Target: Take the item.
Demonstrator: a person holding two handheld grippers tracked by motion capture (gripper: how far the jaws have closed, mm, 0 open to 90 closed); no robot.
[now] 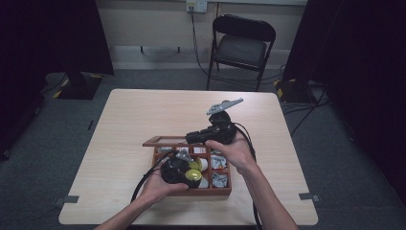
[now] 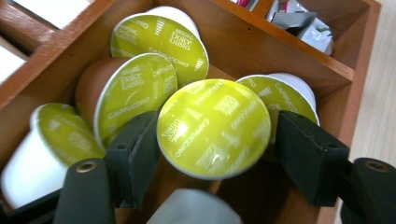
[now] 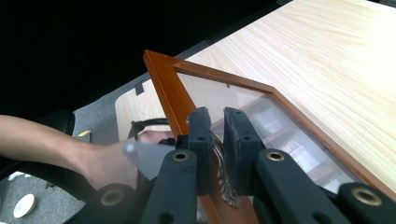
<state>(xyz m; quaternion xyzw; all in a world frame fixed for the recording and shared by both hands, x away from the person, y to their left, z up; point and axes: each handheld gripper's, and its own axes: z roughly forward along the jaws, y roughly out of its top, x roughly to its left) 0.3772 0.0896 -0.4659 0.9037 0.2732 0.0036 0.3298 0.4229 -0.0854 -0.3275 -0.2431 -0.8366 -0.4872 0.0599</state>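
Two grippers worked at a wooden box (image 1: 220,190) near the table's (image 1: 124,124) front edge. We saw the left gripper (image 2: 212,149) down inside a front compartment, its jaws closed on a pod (image 2: 214,127) with a yellow-green foil top, one pad against each side of it. Four more pods lay around it in the same compartment: one (image 2: 159,39) at the back wall, one (image 2: 135,93) just in front of that and tilted, one (image 2: 51,144) to the left, and one (image 2: 285,93) to the right, partly behind the held pod. A neighbouring compartment held grey sachets (image 2: 303,23).

We saw the right gripper (image 3: 215,140) at the box's glass lid (image 3: 224,100), which stood raised. Its jaws were nearly together, pinching a small metal clasp (image 3: 224,182) on the lid's wooden frame. From above, the right hand (image 1: 230,148) sat behind the box and the left hand (image 1: 160,187) at its front left corner. A black chair (image 1: 242,45) stood beyond the table.
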